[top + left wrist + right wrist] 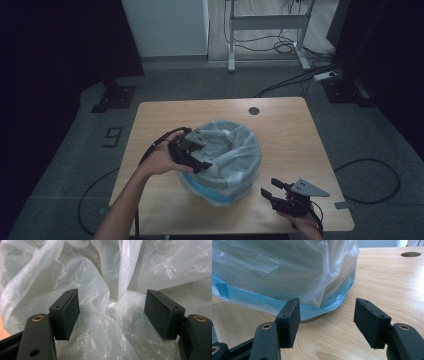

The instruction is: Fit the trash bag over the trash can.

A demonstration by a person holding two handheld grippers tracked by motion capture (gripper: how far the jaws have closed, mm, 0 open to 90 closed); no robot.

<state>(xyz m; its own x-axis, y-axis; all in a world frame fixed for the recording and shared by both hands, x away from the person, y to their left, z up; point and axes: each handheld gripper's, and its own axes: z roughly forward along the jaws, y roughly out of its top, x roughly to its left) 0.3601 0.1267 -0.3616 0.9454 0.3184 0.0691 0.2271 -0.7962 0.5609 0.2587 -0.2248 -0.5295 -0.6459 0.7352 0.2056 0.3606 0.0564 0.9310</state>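
A round bin lined with a translucent white plastic bag [231, 150] stands at the middle of the wooden table [290, 135]. The bag's blue-tinted lower edge [249, 298] hangs down around the bin's base. My left gripper [204, 151] is at the bin's left rim and reaches over the crumpled liner. In the left gripper view its jaws stand apart, with bunched folds of the bag [100, 277] between and beyond them [111, 315], and the pads do not press on the plastic. My right gripper [270, 188] rests low near the table's front right, open [327, 320] and pointing at the bin's side, apart from it.
A round cable hole [254, 110] lies in the table's far edge, also seen as the hole [410, 254] in the right gripper view. Behind the table stand a white desk frame [265, 22] and loose cables [300, 75] on the grey floor.
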